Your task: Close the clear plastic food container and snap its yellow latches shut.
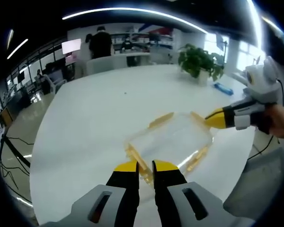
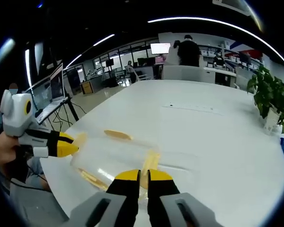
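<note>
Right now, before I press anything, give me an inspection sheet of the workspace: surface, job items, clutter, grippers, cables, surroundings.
Surface: white table, glossy, mostly bare.
Job's things: clear container near the table edge, lid on; yellow latches sticking outward, seemingly unsnapped.
Clutter: potted plant and a blue object at the far side.
Grippers: left gripper jaws nearly together at one latch; right gripper jaws nearly together over the opposite latch. Contact cannot be confirmed.
Cables: dark cables on the floor beside the table.
Surroundings: open office with desks, monitors, ceiling strip lights; a person standing far off.
</note>
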{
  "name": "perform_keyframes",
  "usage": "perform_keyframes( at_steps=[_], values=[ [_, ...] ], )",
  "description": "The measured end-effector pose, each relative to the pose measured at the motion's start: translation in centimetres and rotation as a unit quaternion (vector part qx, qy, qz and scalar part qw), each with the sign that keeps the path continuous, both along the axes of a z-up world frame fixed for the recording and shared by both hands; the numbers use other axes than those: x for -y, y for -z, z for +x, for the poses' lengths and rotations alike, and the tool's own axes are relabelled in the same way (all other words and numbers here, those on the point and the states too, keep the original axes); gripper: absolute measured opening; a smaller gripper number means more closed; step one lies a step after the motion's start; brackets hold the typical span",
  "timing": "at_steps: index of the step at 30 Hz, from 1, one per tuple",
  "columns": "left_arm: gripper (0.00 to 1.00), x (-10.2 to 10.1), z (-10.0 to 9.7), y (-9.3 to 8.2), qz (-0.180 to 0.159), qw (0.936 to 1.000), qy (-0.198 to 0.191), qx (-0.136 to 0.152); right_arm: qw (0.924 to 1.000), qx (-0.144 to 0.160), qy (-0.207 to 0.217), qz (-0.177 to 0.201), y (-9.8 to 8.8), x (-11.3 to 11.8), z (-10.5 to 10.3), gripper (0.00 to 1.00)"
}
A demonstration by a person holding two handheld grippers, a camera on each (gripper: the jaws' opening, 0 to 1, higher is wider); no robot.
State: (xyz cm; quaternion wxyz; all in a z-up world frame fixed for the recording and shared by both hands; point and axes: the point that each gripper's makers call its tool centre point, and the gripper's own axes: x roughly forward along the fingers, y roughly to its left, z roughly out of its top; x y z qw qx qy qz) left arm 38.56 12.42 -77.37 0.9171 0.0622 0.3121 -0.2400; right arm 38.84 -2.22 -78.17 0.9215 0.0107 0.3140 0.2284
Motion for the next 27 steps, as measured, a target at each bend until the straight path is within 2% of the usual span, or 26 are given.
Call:
perform_keyframes(
  at_steps=[27],
  values=[
    [0.08,2.9,0.4,0.4,-0.014,0.9996,0.023,-0.006,0.9997,0.000,0.026,-0.003,0.0,2.9,0.2,0.01]
  ],
)
